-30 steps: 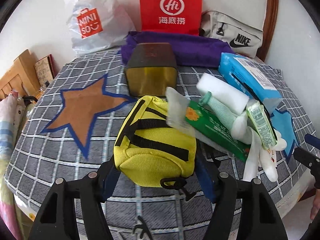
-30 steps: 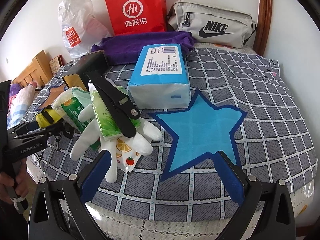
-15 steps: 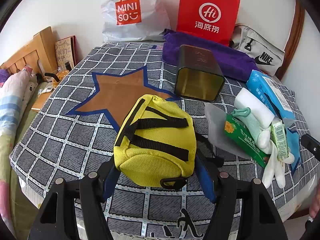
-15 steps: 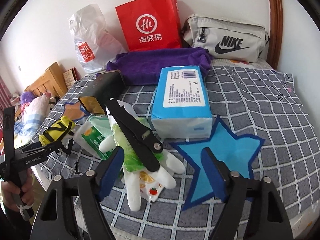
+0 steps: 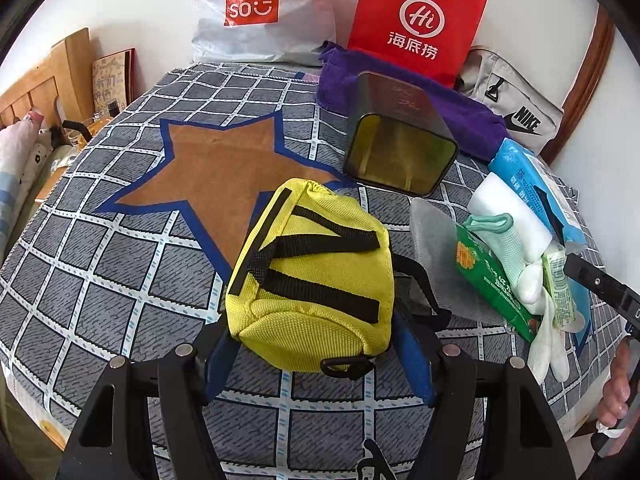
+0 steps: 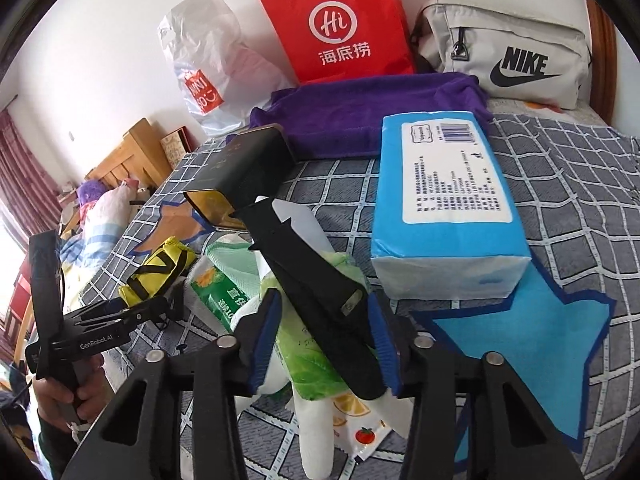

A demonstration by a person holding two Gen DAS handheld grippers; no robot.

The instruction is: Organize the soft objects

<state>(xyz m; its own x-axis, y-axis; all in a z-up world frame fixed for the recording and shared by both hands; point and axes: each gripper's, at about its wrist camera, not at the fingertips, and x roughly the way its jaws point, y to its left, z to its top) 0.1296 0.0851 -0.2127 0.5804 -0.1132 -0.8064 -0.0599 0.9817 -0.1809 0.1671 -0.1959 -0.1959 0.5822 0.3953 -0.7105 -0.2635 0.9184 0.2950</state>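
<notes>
My left gripper [image 5: 316, 340] is shut on a yellow pouch [image 5: 312, 276] with black straps and holds it over the checked bedspread, beside the brown star patch [image 5: 224, 168]. The pouch also shows in the right wrist view [image 6: 160, 270]. My right gripper [image 6: 324, 340] has closed on a long black folded object [image 6: 316, 292] lying atop a pile of white gloves [image 6: 316, 436], a green packet [image 6: 320, 364] and a green-labelled bag [image 6: 218, 292]. The same pile shows in the left wrist view [image 5: 508, 276].
A dark open tin [image 5: 400, 148] lies on its side mid-bed. A blue tissue pack [image 6: 444, 208] rests by the blue star patch [image 6: 532, 340]. A purple towel [image 6: 368, 116], red paper bag [image 6: 340, 24], Miniso bag [image 5: 260, 12] and Nike bag [image 6: 508, 52] line the back.
The left gripper has carried the yellow pouch left, towards the brown star. The right gripper has moved in to the pile and narrowed from wide open to closed around the black object.
</notes>
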